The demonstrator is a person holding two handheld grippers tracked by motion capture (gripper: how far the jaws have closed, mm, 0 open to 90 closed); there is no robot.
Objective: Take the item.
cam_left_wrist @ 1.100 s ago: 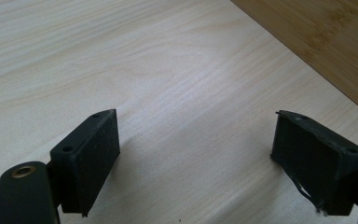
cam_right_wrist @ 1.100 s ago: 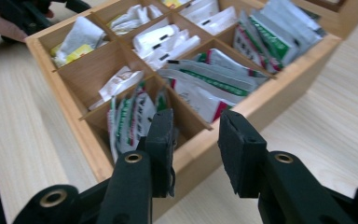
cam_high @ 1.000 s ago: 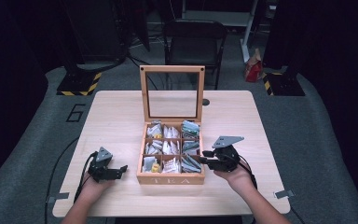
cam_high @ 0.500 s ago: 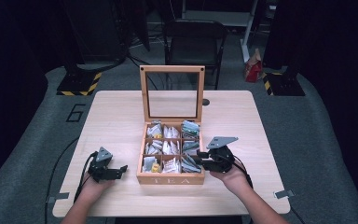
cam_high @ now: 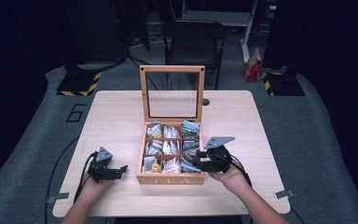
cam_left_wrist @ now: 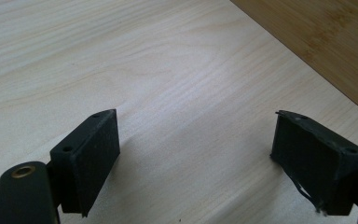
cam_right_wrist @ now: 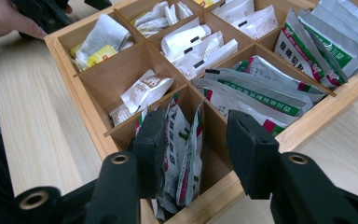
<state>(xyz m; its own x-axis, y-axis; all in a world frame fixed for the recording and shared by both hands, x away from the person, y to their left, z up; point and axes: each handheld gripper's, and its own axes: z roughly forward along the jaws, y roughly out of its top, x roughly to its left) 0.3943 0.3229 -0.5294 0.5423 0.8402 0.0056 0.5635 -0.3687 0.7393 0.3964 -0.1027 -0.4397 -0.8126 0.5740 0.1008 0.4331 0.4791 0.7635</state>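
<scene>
**Reaching into the tea box**

While the left gripper [cam_high: 116,171] rests wide open and empty on the table [cam_high: 261,121], the right gripper [cam_right_wrist: 196,154] has just been opening its jaws around upright tea packets [cam_right_wrist: 182,154], green-and-white sachets in the near right corner of the tea box [cam_high: 171,178]. Next it probably needs to close on one.

Matt wooden tea box [cam_high: 170,178] holds glossy foil and paper sachets [cam_right_wrist: 256,88] on pale smooth-grained table [cam_high: 242,121]
</scene>
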